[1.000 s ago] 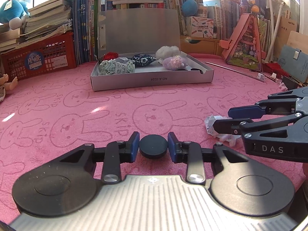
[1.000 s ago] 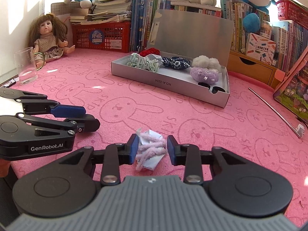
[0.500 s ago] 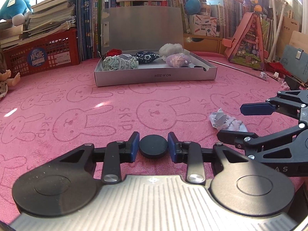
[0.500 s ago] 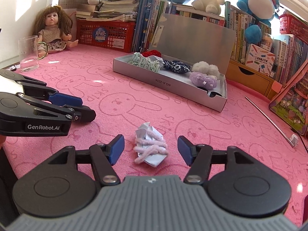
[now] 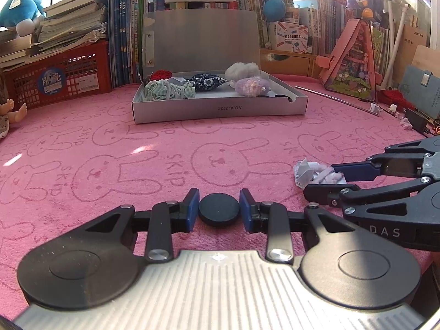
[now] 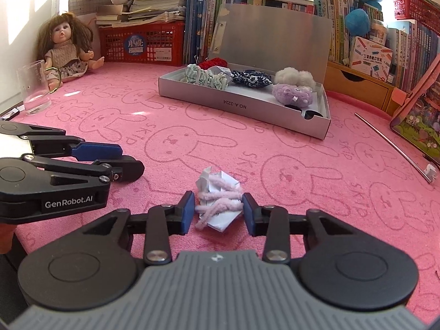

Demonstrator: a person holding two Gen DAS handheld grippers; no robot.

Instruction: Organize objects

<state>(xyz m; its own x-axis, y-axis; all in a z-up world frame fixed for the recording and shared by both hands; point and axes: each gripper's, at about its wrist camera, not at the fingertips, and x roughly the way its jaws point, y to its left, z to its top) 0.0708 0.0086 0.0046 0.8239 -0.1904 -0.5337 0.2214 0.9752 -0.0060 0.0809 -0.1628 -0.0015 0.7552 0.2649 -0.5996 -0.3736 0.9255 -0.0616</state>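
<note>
My right gripper (image 6: 218, 210) had just been closing, and its blue pads stood against both sides of a pink yarn bundle (image 6: 218, 202) wrapped over folded white paper, which lay on the pink cloth (image 6: 288, 148) close in front of me. I judged the bundle very light, soft and easily crushed, the yarn loose enough to slip off the paper; a hold across the middle, where strands and paper overlap, seemed soundest. My left gripper (image 5: 219, 210) was closed on a small black disc (image 5: 219, 209), which I judged rigid, smooth and best pinched at the rim. Well beyond both lay the open grey box (image 6: 247, 107), already holding several fabric hair ties, the likely destination.
</note>
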